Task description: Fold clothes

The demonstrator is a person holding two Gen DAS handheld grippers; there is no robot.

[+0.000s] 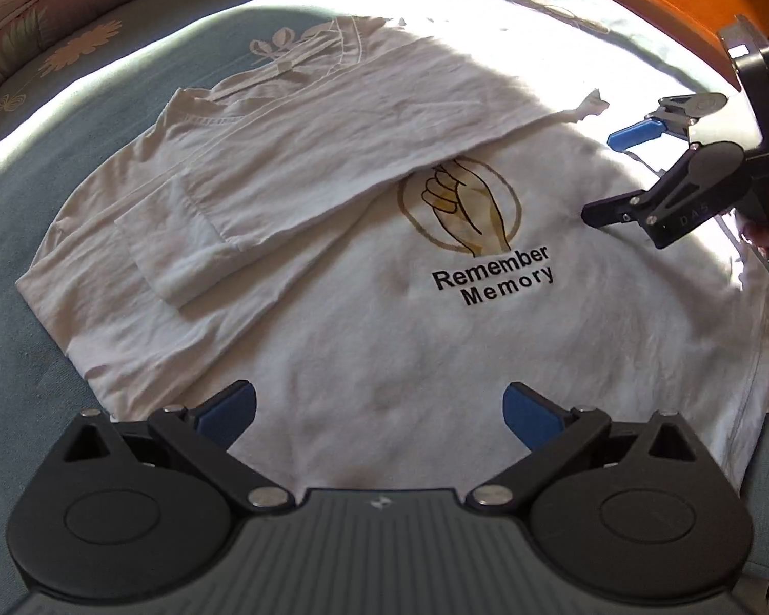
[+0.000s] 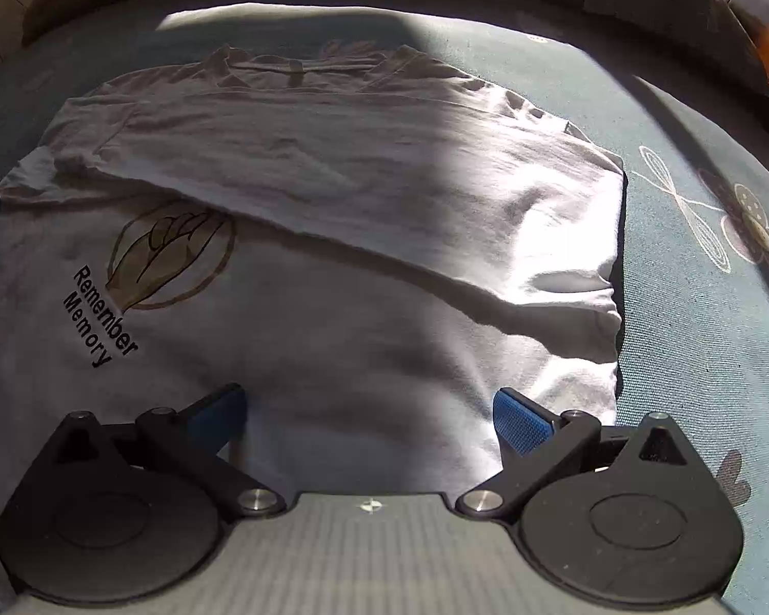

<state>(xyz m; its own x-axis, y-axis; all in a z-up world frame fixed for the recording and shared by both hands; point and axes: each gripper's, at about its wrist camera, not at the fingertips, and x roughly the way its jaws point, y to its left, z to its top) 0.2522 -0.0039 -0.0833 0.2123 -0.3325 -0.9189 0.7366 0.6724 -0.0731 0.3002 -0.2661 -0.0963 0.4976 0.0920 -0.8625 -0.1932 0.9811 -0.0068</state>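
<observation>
Two grippers hover over a white shirt (image 1: 364, 338) spread on a blue floral cover (image 1: 20, 195). Its one side is folded across the chest, partly hiding the fist print (image 1: 466, 205). Left gripper (image 1: 379, 410), bottom of its frame, has jaws wide apart, empty. Right gripper (image 2: 369, 410) likewise gapes, holding nothing.

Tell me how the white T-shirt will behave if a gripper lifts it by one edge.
The white T-shirt will probably drape and sag, since its folded-over flap lies limp and wrinkled. It looks thin and light. On the quilted bedspread it would likely drag and bunch rather than slide as one piece.
</observation>
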